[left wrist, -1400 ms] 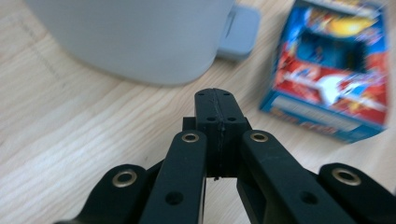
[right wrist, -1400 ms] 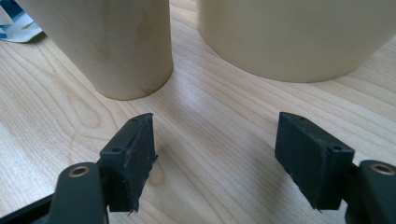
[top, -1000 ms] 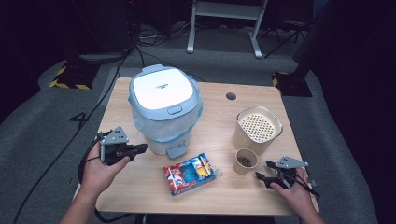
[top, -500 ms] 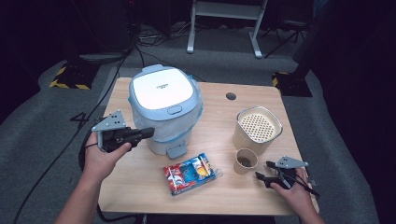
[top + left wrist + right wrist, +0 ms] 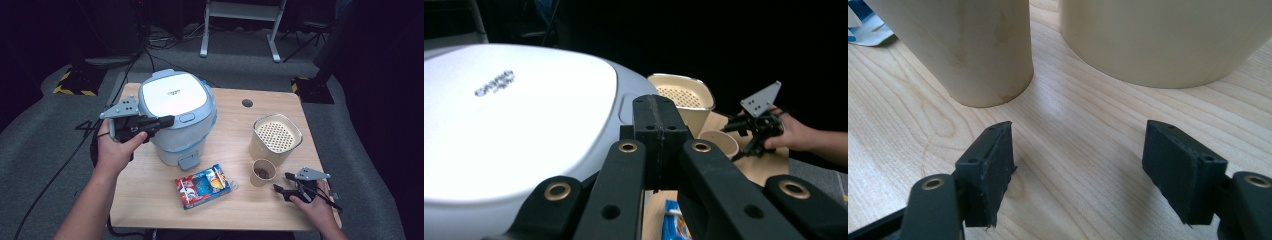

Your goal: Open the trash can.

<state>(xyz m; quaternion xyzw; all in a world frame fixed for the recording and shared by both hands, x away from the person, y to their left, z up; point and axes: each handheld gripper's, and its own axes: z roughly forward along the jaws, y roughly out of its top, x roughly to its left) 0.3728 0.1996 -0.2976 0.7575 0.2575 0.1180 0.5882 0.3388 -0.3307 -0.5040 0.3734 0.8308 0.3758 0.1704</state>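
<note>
Left hand-held gripper (image 5: 167, 120) raised beside rice cooker (image 5: 175, 95), jaws closed

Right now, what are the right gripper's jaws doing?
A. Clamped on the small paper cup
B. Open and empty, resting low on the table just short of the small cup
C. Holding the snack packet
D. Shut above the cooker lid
B: in the right gripper view the right gripper has its jaws apart with bare table between them, the small cup just ahead and untouched.
</note>
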